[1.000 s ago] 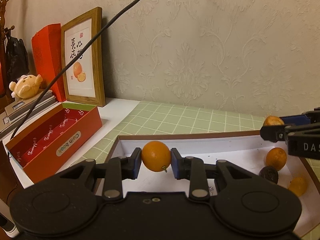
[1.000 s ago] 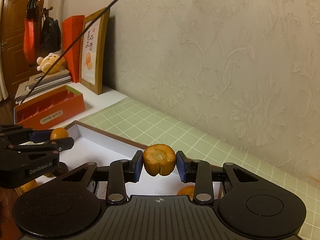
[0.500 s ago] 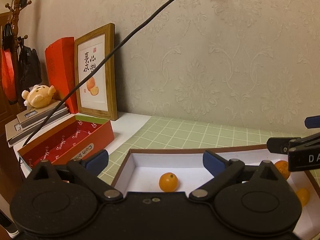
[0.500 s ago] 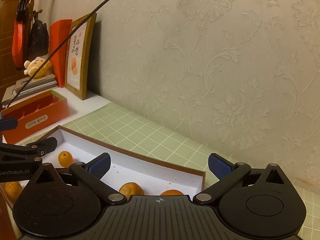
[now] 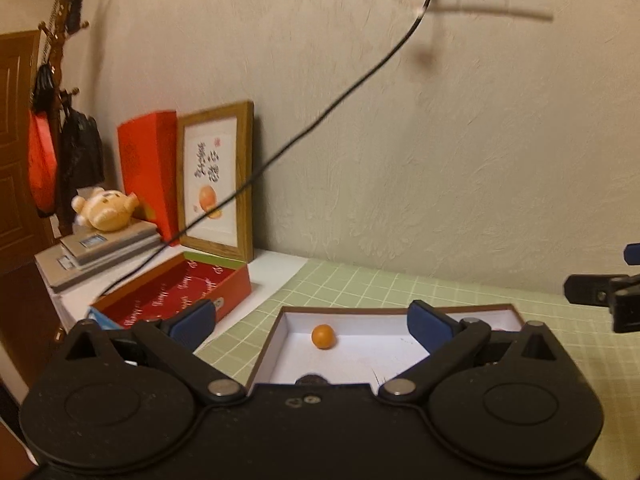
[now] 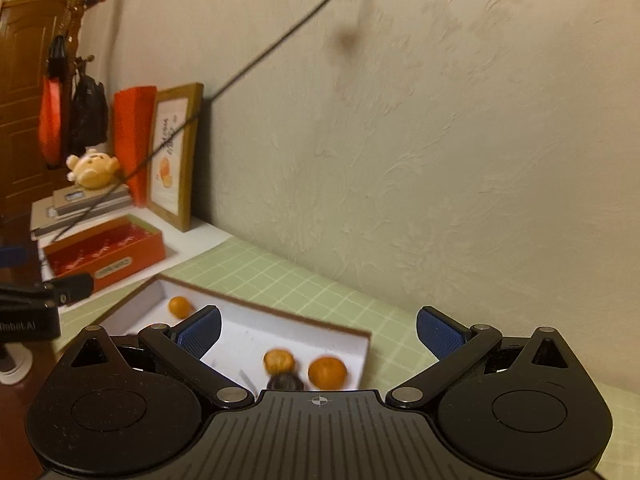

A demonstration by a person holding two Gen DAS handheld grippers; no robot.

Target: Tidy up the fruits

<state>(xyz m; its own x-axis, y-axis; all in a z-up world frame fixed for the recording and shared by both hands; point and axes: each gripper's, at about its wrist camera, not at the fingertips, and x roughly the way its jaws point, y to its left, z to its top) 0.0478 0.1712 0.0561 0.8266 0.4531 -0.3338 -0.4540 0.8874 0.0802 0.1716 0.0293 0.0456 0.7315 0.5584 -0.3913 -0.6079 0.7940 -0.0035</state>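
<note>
Seemingly idle, the left gripper (image 5: pixel 311 322) hangs with jaws wide apart above the shallow white brown-edged cardboard tray (image 5: pixel 360 354), where one small round orange fruit (image 5: pixel 323 336) lies. Likewise spread and empty, the right gripper (image 6: pixel 318 332) overlooks two orange mandarins (image 6: pixel 327 372) near the tray's right end.

Green checked mat (image 5: pixel 360 292) under white tray (image 5: pixel 384 344)

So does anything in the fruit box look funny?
One thing: a dark, nearly black round fruit sits among the oranges in the box. It is blurry and half hidden by the claw, so why is unclear.
</note>
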